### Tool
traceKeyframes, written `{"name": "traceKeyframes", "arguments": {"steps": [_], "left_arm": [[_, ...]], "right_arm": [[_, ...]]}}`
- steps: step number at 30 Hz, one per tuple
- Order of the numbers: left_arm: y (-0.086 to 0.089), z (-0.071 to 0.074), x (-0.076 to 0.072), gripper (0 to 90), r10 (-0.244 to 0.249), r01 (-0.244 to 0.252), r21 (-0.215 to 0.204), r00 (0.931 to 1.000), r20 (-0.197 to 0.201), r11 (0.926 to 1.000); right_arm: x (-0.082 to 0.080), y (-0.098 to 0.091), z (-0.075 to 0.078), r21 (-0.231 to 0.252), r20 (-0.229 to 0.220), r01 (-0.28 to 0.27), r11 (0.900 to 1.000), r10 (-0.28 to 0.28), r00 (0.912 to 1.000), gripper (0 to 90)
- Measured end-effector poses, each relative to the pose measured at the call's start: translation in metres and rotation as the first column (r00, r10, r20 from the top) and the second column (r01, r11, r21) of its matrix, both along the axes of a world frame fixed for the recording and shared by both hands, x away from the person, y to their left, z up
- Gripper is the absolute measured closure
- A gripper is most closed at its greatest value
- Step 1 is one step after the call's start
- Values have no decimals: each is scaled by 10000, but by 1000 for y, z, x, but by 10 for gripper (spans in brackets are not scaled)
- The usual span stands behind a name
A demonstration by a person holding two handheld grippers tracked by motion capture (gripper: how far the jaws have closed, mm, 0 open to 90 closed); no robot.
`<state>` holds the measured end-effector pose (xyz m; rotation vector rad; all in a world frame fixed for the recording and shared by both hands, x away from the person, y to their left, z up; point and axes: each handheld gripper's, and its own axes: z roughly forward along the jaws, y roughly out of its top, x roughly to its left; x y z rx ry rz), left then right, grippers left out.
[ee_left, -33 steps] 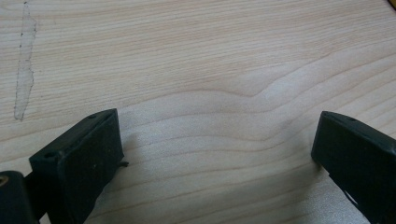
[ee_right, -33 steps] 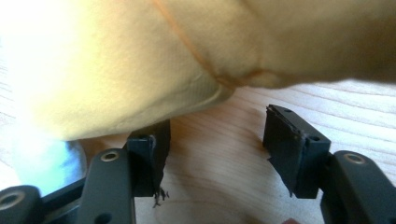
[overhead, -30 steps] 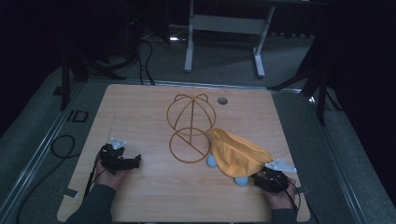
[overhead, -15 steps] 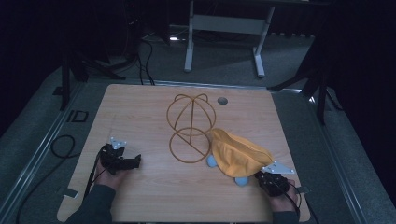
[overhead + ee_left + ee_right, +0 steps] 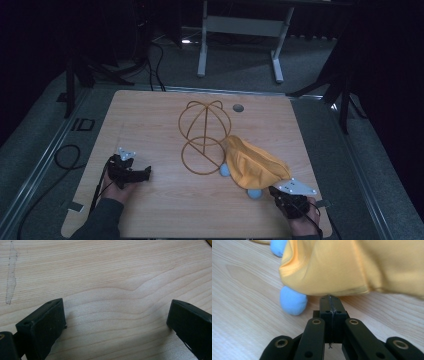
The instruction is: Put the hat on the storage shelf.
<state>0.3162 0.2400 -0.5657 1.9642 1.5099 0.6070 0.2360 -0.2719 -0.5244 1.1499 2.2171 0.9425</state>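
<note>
An orange cloth (image 5: 255, 164) lies heaped on the wooden table (image 5: 150, 125), right of a golden wire frame (image 5: 205, 132). Two light blue balls (image 5: 224, 170) (image 5: 254, 193) peek out from under it. My right gripper (image 5: 280, 191) sits at the cloth's near right corner. In the right gripper view its jaws (image 5: 329, 298) are pressed together with their tips at the hem of the cloth (image 5: 342, 267), which hangs just above the table beside a blue ball (image 5: 293, 303). My left gripper (image 5: 146, 173) rests near the left front, its jaws (image 5: 115, 322) wide apart over bare wood.
A round grey cable hole (image 5: 238, 107) sits near the table's far edge. Beyond it stands a grey metal stand (image 5: 240, 30) on the dark floor. Cables (image 5: 67, 155) lie left of the table. A pale scuff mark (image 5: 11, 275) runs along the wood ahead of the left gripper.
My right gripper has shifted a little toward the table's near right edge, staying at the cloth's corner. The left gripper has not moved.
</note>
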Motion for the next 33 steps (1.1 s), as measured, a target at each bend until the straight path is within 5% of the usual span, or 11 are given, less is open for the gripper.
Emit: {"name": "traceKeyframes", "arguments": {"steps": [7,8,19,26,33], "left_arm": [[0,0,0,20,1,-1,-11,10000,-1,10000],[0,0,0,20,0,0,-11,10000,-2,10000],[0,0,0,20,-1,1,-12,10000,0,10000],[0,0,0,19,0,0,-14,10000,0,10000],[0,0,0,20,-11,11,-11,10000,1,10000]], "right_arm": [[-6,7,11,383,290,-456,9982,445,9986,900],[-5,11,14,786,347,-619,9950,593,9976,900],[26,50,27,682,741,-1300,9892,1250,9894,900],[44,70,25,390,838,-991,9943,956,9919,900],[60,69,20,75,827,-254,9996,247,9963,900]]}}
